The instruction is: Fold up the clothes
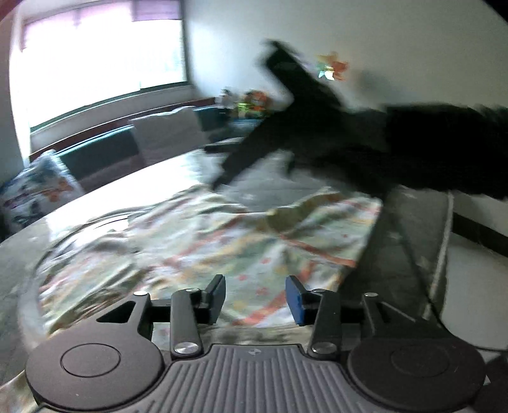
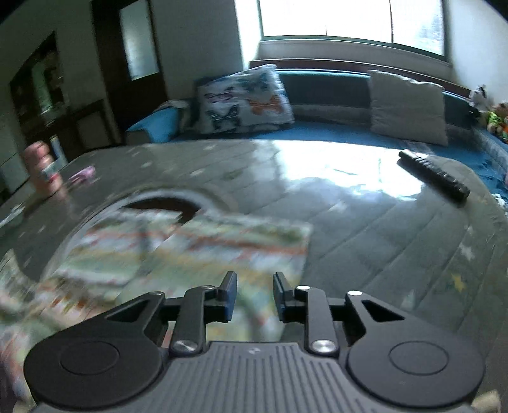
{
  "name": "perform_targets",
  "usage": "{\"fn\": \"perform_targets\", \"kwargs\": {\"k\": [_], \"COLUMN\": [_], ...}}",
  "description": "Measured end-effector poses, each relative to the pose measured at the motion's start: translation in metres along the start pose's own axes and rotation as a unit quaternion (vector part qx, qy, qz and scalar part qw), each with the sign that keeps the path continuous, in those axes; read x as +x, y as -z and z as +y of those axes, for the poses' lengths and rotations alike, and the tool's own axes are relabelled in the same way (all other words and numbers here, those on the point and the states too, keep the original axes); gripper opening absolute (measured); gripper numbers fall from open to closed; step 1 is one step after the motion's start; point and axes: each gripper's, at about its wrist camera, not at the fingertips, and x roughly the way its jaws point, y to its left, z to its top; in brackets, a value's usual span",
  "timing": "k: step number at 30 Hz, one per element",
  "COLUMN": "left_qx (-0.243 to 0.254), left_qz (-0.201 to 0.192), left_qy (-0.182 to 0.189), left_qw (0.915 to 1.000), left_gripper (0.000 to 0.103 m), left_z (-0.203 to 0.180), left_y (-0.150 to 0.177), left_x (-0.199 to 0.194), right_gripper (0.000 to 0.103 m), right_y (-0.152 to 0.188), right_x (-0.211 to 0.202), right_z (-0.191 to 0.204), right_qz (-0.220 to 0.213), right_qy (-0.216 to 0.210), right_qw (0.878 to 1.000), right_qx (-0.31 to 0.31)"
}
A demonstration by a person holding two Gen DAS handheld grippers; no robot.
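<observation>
Daylight is pouring through a wide window (image 2: 352, 19) onto a teal bench (image 2: 317, 133) bearing a butterfly cushion (image 2: 244, 98)

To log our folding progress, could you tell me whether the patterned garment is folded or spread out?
Partly folded: the patterned garment lies on the table with one layer doubled over another, rumpled, its edges uneven. Blur hides the details.

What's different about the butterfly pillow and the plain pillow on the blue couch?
The butterfly pillow is white with blue, black and orange butterflies; the plain pillow is one pale grey colour with no pattern. The butterfly pillow sits toward the left end of the couch, beside a blue cushion; the plain pillow sits farther right, near the toys. Both lean upright against the couch's back.
</observation>
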Motion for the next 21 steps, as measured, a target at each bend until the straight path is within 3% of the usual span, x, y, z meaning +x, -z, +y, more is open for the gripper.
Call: {"fn": "perform_targets", "kwargs": {"k": [4, 7, 11, 13, 18, 21], "left_qx": [-0.028, -0.04, -0.042, -0.041, -0.045, -0.042], "left_qz": [0.017, 0.031, 0.039, 0.041, 0.04, 0.031], "left_qy": [-0.04, -0.059, -0.071, -0.075, -0.079, -0.081], "left_qw": [0.9987, 0.997, 0.9959, 0.9955, 0.9951, 0.9954], "left_gripper": [0.045, 0.044, 0.044, 0.045, 0.046, 0.055], "left_z": [0.013, 0.019, 0.018, 0.017, 0.016, 0.014], "left_y": [0.012, 0.022, 0.03, 0.033, 0.031, 0.026], "left_x": [-0.003, 0.003, 0.005, 0.005, 0.004, 0.001], "right_gripper": [0.033, 0.033, 0.033, 0.04, 0.048, 0.056], "right_y": [0.037, 0.064, 0.097, 0.113, 0.138, 0.14], "right_x": [-0.029, -0.049, -0.069, -0.075, -0.091, -0.107], "right_z": [0.023, 0.039, 0.058, 0.064, 0.068, 0.057], "right_qz": [0.014, 0.016, 0.009, 0.007, -0.009, -0.028], "right_qy": [-0.025, -0.032, -0.021, -0.011, 0.004, 0.006], "right_qw": [0.999, 0.998, 0.997, 0.997, 0.997, 0.999], "right_qx": [-0.018, -0.042, -0.069, -0.082, -0.078, -0.041]}}
